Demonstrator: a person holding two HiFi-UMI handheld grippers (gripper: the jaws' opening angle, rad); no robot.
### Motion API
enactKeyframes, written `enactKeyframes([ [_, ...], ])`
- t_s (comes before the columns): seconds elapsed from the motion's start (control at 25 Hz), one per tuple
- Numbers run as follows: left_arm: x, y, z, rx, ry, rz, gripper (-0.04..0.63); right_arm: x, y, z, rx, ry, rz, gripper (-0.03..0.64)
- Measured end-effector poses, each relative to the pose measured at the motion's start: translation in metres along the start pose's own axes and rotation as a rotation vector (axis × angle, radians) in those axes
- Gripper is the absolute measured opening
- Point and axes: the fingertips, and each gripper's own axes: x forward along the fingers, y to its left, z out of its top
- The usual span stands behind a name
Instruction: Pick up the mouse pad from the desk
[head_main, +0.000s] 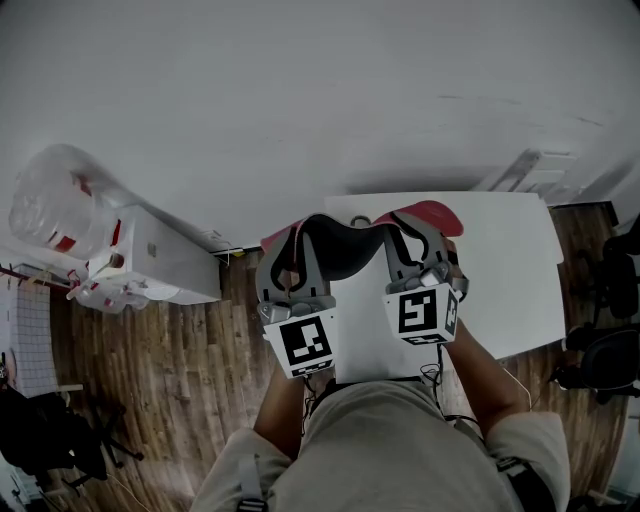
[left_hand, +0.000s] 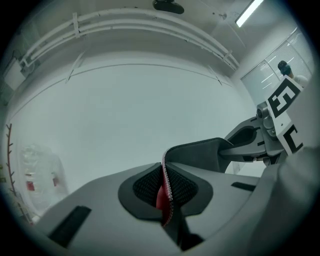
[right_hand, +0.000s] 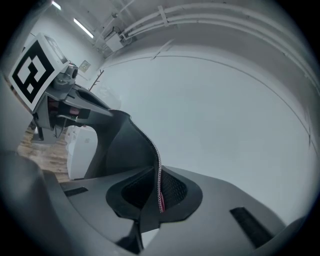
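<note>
The mouse pad (head_main: 345, 245), black underneath with a red top face, hangs in the air above the white desk (head_main: 510, 270), sagging between the two grippers. My left gripper (head_main: 285, 262) is shut on its left edge and my right gripper (head_main: 410, 242) is shut on its right edge. In the left gripper view the pad's stitched edge (left_hand: 168, 182) is pinched between the left gripper (left_hand: 167, 197) pads. The right gripper view shows the same: the pad (right_hand: 127, 145) rises from the right gripper (right_hand: 159, 192), with the pads pressed on its rim.
A large clear water jug (head_main: 50, 200) and a white cabinet (head_main: 170, 260) stand at the left on the wooden floor (head_main: 170, 370). Dark office chairs (head_main: 610, 350) sit at the right edge. A plain white wall fills the far side.
</note>
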Motion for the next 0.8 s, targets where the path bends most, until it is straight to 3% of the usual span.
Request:
enactKeyframes([
  [0.24, -0.011, 0.001, 0.01, -0.018, -0.03, 0.01, 0.031, -0.017, 0.003, 0.027, 0.063, -0.081, 0.008, 0.057],
  [0.36, -0.016, -0.003, 0.019, -0.083, -0.017, 0.019, 0.031, -0.028, -0.001, 0.037, 0.08, -0.124, -0.004, 0.057],
  [0.8, -0.016, -0.021, 0.037, -0.159, -0.064, -0.041, 0.031, -0.048, -0.023, 0.044, 0.153, -0.163, -0.08, 0.057],
])
